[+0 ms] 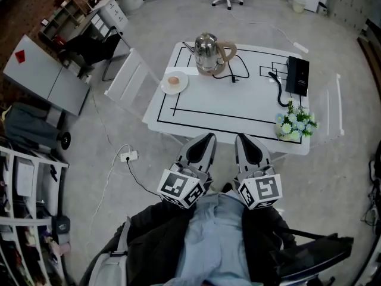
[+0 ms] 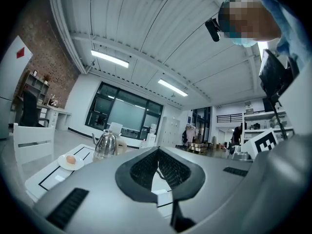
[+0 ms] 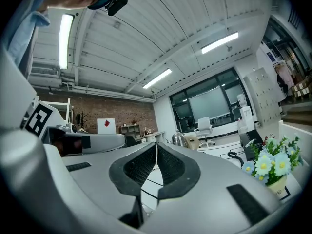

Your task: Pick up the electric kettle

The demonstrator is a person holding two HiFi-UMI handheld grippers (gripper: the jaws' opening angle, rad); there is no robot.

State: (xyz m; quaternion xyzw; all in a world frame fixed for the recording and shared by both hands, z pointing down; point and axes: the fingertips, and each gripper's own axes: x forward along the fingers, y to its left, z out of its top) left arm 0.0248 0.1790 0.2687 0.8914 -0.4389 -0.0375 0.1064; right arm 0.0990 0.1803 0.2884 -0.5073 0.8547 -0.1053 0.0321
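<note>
On the bench (image 1: 238, 103) ahead of you, the electric kettle (image 1: 208, 53) stands at the far edge, a plate (image 1: 174, 82) near its left, and flowers (image 1: 294, 124) at the near right corner. Your left tool (image 1: 206, 137) and right tool (image 1: 241, 138) sit side by side before the near edge.

Rounded polished-metal electric kettle (image 1: 205, 49): mirror-glossy steel body; handle is smooth tan plastic, duller. White rectangular table (image 1: 238, 103) under the kettle: smooth, low-sheen top with thin black printed lines. Round white plate (image 1: 181, 88) left of the kettle: glossy, ceramic-looking. Flat black box (image 1: 297, 75) right of the kettle: smooth, slight gloss. Grey floor (image 1: 119, 183) around the kettle's table: mottled, matt, concrete-like. Left gripper (image 1: 208, 137) and right gripper (image 1: 241, 137), on the near side of the kettle: matt grey plastic shells; pads (image 2: 144, 169) black, finely ribbed, rubbery. Pale blue trousers (image 1: 217, 237): cloth, denim-like.
</note>
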